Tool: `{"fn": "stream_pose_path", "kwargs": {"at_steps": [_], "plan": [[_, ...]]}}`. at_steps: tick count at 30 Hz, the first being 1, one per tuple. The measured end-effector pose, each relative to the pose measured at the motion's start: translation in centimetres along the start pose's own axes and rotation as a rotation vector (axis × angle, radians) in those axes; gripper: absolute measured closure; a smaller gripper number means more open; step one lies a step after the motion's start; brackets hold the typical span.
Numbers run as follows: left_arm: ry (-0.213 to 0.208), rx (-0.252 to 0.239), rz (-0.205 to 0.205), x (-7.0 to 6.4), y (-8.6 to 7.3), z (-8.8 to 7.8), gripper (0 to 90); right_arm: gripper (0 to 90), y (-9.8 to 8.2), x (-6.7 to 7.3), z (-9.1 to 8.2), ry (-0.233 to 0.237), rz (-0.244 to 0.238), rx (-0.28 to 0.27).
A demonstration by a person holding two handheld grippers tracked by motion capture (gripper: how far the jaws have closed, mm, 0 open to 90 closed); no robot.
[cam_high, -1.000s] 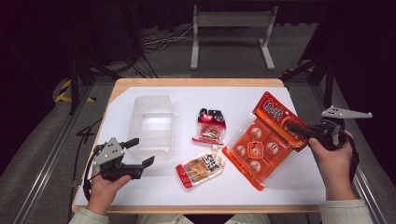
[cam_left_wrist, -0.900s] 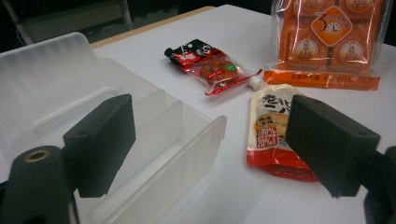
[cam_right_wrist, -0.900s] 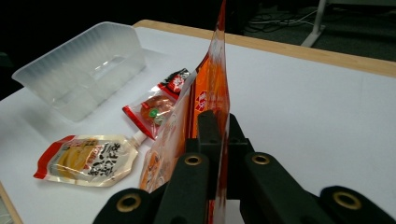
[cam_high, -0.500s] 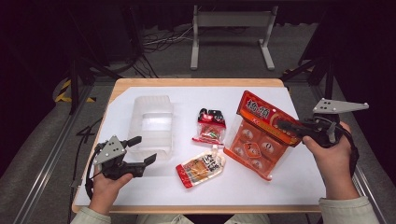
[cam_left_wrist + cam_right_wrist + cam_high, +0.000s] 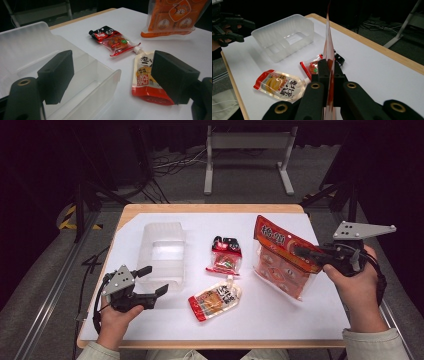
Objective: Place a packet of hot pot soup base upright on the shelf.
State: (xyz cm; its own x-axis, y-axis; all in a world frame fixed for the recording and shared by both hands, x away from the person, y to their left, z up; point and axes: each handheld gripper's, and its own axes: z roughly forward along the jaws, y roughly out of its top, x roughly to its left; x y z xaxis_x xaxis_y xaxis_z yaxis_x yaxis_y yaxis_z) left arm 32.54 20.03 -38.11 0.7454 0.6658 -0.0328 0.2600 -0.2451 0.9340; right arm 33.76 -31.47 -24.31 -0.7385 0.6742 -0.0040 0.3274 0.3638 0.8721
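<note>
Each gripper is matt black plastic, with two blocky square-ended jaws on thick arms. Brass-coloured rings line the round holes at the joints. The left gripper (image 5: 150, 281) and the right gripper (image 5: 302, 252) each carry a grey three-cornered plate with small dark holes on top. A black cable loops from each. The person's sleeves (image 5: 374, 346) are pale beige.

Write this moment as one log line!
right hand-held gripper: shut on orange snack bag, lifted | left hand-held gripper: open, beside clear bin

Clear tray (image 5: 82, 75) between open gripper (image 5: 112, 75) jaws
</note>
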Motion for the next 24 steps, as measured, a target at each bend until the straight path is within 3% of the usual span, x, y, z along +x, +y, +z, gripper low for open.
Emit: {"fn": "stream_pose_path", "kwargs": {"at_steps": [6, 10, 16, 19, 24], "plan": [[-0.038, -0.027, -0.024, -0.2, 0.3, 0.5, 22.3, 90.0, 0.7, 0.3, 0.0, 0.018, -0.010, -0.012], [-0.078, -0.041, -0.042, -0.3, 0.5, 0.9, 19.6, 90.0, 1.6, 0.8, 0.3, 0.043, -0.027, -0.025], [-0.121, -0.055, -0.029, -0.7, 1.0, 1.7, 17.6, 90.0, 2.8, 1.7, 1.2, 0.080, -0.052, -0.039], [-0.158, -0.064, -0.037, -1.0, 1.1, 2.2, 19.2, 90.0, 3.3, 2.1, 1.6, 0.095, -0.062, -0.045], [-0.181, -0.062, -0.052, -1.0, 1.2, 3.0, 24.2, 90.0, 4.0, 2.6, 2.2, 0.115, -0.077, -0.054]]}}
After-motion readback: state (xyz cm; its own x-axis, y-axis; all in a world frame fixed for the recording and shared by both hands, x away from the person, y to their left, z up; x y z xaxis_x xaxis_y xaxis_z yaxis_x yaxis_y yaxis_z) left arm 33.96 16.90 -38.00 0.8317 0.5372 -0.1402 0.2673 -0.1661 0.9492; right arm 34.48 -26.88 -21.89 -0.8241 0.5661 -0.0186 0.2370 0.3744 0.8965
